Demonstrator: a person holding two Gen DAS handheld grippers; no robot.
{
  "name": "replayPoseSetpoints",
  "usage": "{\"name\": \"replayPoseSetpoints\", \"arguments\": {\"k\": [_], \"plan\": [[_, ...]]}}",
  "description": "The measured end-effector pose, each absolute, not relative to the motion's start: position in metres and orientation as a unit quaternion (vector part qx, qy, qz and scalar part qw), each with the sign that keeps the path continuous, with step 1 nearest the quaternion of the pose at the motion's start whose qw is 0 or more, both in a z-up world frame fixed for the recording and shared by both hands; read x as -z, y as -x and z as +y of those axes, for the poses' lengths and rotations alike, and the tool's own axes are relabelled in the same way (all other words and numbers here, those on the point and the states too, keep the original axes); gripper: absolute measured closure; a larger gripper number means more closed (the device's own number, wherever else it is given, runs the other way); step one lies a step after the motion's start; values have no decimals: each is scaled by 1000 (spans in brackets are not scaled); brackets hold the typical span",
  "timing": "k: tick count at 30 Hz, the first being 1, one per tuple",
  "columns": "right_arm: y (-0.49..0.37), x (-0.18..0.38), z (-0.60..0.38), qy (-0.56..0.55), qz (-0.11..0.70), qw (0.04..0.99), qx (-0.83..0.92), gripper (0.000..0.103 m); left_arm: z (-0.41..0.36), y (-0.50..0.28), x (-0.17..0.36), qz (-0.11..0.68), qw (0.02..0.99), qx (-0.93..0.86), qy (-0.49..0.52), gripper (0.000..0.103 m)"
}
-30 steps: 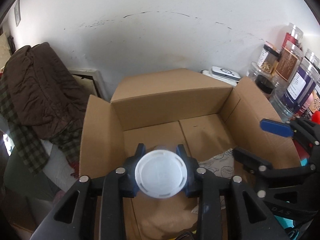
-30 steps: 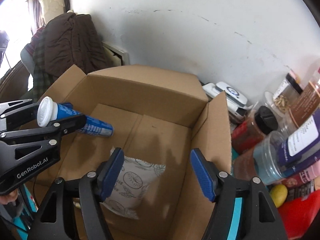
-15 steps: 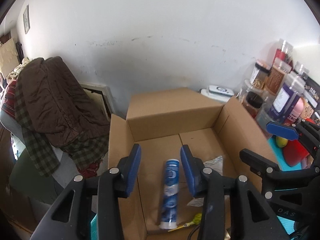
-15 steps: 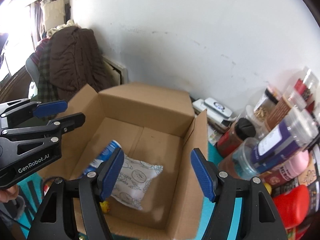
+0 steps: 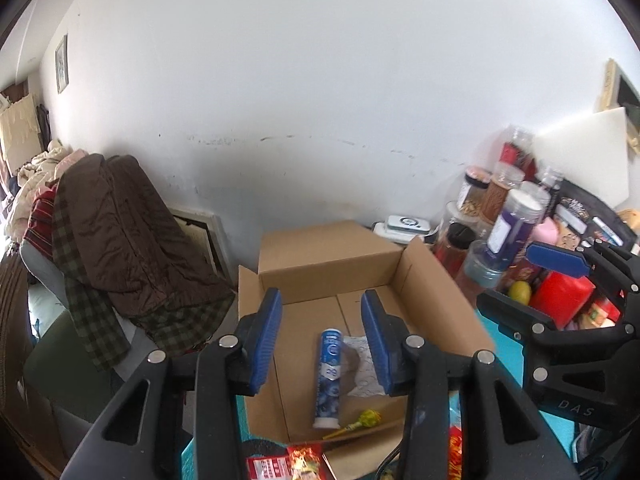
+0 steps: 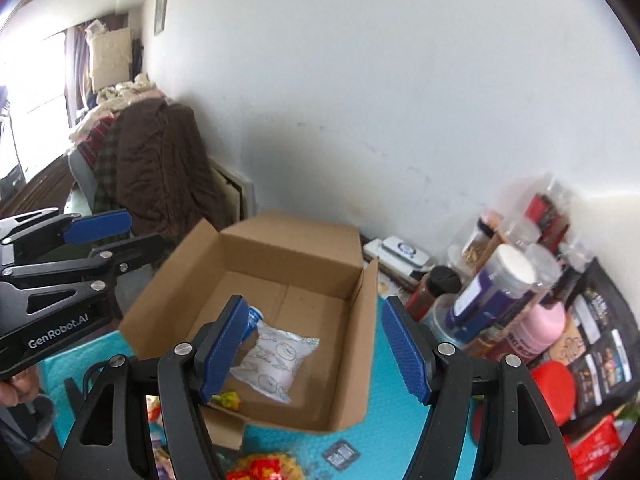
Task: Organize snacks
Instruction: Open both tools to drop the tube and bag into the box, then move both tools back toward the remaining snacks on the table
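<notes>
Blue cylindrical snack tube (image 5: 330, 376) newly deposited inside brown cardboard box (image 5: 436, 300), beside white printed pouch (image 6: 276, 360); both grippers' fingers apart, empty.

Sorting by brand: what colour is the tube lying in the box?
Blue with a white cap; the tube shows best in the left wrist view.

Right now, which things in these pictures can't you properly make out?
- Blue tube: in the right wrist view only its tip shows; the right claw finger covers the rest.
- White pouch: in the left wrist view the left claw finger hides much of it.
- Red packet: cut off by the left wrist view's bottom edge.
- Jar labels: too blurred to read.
- Lollipop: mostly hidden in the right wrist view.
</notes>
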State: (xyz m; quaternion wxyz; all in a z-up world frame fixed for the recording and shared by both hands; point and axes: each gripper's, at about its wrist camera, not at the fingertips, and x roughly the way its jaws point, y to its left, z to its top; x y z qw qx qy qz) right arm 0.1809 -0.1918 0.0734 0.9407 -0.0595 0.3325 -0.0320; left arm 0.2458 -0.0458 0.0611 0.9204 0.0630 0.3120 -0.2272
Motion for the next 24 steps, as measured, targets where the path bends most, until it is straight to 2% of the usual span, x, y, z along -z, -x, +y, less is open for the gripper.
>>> {"name": "replayPoseSetpoints", "arguments": {"k": [6,8,12,13,15,16,24], "plan": [[-144,-94,-182,65,304,950,36,33,-37,-214,-78,297,921,244,-63,62],[-132,-98,-180,61,297,952,38,28,-35,-204,-82,291,922,248,-64,62],[-110,-104,-178,55,287,955,40,26,-27,-183,-87,282,922,258,-63,61],[-103,-106,-177,54,284,956,41,25,-25,-179,-87,282,922,259,-63,58],[-92,-108,-176,52,277,958,44,20,-21,-167,-88,276,924,258,-64,29],[-85,-109,-175,51,274,959,44,19,-19,-162,-89,267,927,257,-63,25],[-46,-109,-167,47,265,962,50,14,-6,-127,-89,251,927,269,-70,24]]}}
